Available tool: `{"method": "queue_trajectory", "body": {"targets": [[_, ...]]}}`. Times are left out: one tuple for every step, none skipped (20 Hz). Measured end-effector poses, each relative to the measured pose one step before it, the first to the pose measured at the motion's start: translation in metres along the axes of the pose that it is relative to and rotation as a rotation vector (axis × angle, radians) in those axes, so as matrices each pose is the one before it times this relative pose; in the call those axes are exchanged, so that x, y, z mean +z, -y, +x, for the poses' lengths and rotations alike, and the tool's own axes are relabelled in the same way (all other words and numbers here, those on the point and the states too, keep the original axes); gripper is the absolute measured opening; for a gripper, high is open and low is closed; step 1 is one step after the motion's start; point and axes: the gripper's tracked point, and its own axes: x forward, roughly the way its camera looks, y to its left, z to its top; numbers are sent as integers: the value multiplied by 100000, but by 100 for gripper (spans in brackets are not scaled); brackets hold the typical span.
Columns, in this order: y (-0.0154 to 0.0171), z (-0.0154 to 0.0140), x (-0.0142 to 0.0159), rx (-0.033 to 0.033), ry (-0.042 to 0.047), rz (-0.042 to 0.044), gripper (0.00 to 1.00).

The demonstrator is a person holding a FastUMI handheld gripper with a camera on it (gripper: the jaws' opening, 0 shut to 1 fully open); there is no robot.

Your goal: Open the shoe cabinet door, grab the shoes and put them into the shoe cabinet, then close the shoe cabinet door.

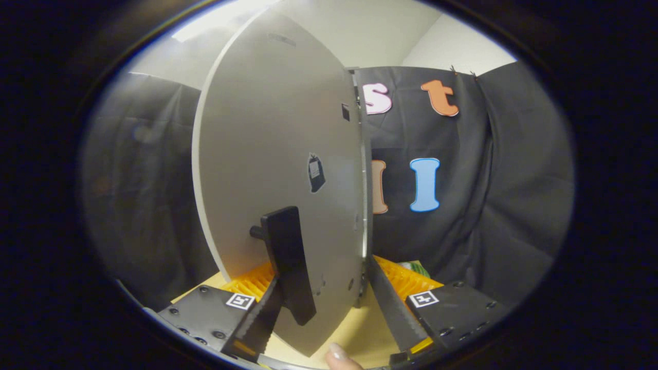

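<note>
a: where's the door?
b: edge-on between the gripper fingers, which stand apart, one touching its handle.
a: handling?
b: likely stiff, light, swings easily; hold by the handle.

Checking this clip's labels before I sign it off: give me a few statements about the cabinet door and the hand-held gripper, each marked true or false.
1. The hand-held gripper straddles the edge of the grey door. True.
2. The door's black handle sits by one finger. True.
3. The fingers are pressed together. False: they stand apart, the door between them.
4. A shoe is clamped in the gripper. False: only the door panel lies between the fingers.
5. A fingertip shows below the door. True.
</note>
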Motion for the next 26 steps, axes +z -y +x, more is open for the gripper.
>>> {"method": "queue_trajectory", "body": {"targets": [[-1058,462,130,-533,463,-515,94],[-1078,414,186,-1011,718,-1279,94],[-1062,374,29,-1217,827,-1076,95],[-938,461,-2,-1344,35,-296,95],[-864,510,-296,-1074,0,847,95],[-925,537,-195,-661,-197,1383,95],[-881,621,-53,-459,-29,1694,96],[-964,602,-73,-325,-383,1340,96],[-873,603,-65,-475,-11,680,96],[-917,838,25,-364,31,-25,97],[-806,946,-127,-978,372,316,97],[-1028,1017,-178,308,610,327,97],[-864,779,46,42,928,169,97],[-864,1006,-50,-212,291,-85,97],[-706,825,-33,-369,708,-403,98],[-678,853,59,-478,598,-427,98],[-550,398,-214,-264,408,-18,98],[-531,591,-85,226,186,329,98],[-732,649,-90,413,-64,747,98],[-536,641,0,513,270,653,98],[-516,568,-176,448,412,-53,98],[-355,664,89,24,409,-148,98],[-111,595,159,-453,549,-336,98],[-327,480,160,-414,928,-790,98],[-339,283,-101,-98,605,-757,98],[-336,471,-75,64,53,-311,99]]}}
